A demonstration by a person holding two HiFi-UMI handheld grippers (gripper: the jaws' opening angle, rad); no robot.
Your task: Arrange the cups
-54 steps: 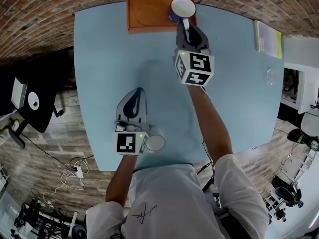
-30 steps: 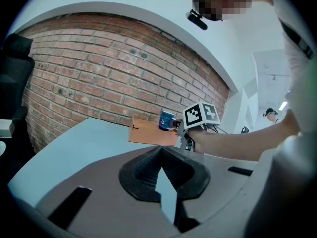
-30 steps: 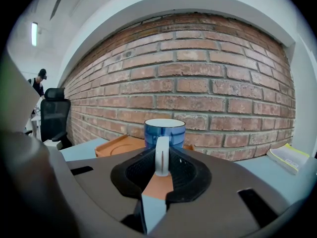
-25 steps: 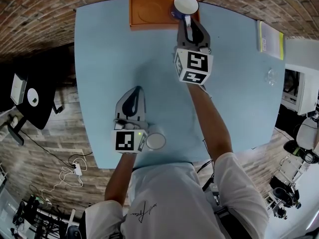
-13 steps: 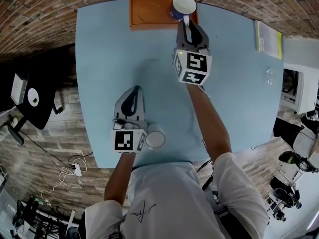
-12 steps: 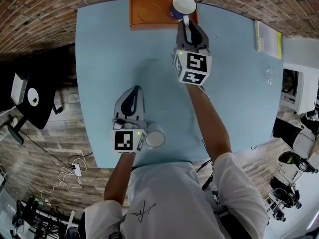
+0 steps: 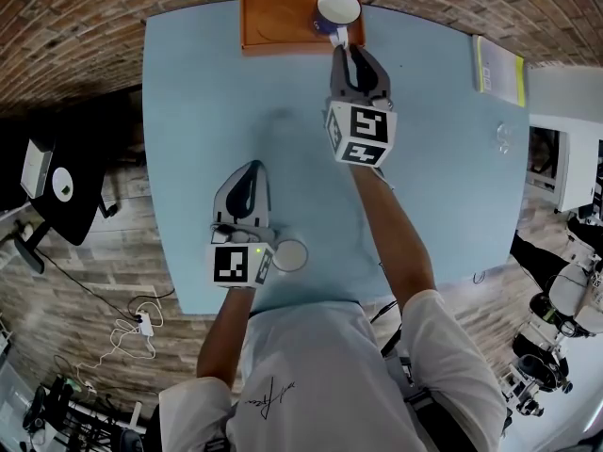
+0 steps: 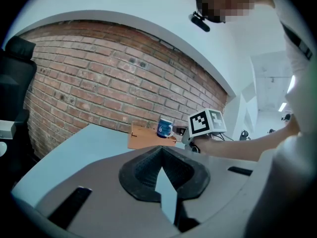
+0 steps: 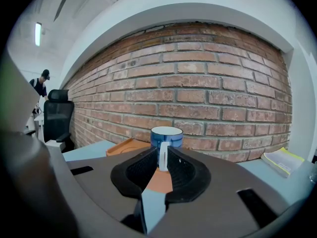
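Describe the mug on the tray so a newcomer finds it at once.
At the blue table's far edge, by the brick wall, lies an orange tray. On its right end stands the blue mug, white inside, handle in the right gripper; the other cup, by the left gripper, is white.

Blue cup (image 7: 338,9) (white inside), orange tray (image 7: 278,22), pale-blue table (image 7: 207,111).
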